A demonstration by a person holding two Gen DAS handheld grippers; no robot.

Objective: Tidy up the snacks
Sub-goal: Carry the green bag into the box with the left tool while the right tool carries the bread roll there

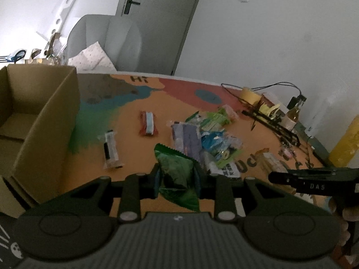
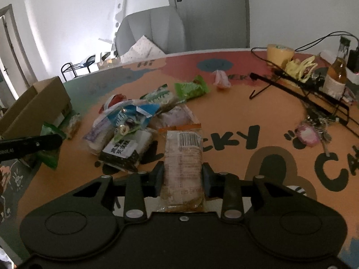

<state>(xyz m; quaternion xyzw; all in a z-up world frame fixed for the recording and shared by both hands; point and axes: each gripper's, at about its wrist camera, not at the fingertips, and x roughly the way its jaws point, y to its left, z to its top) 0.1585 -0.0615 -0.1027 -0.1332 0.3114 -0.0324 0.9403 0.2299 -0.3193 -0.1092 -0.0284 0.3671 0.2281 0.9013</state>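
Between the left gripper's (image 1: 177, 180) fingers sits a green packet (image 1: 177, 174), pinched mid-body; light, crinkly, probably slippery; the box (image 1: 44, 121) lies left; the right gripper (image 2: 182, 177) clamps a soft wrapped cake (image 2: 182, 163) across its middle.

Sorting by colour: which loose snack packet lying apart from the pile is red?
The red packet with a pale blue stripe, lying mid-table; the other stray, the white-and-black packet, lies nearer the cardboard box.

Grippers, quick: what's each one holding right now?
Left gripper: shut on the green snack bag.
Right gripper: shut on the orange-trimmed clear snack packet.
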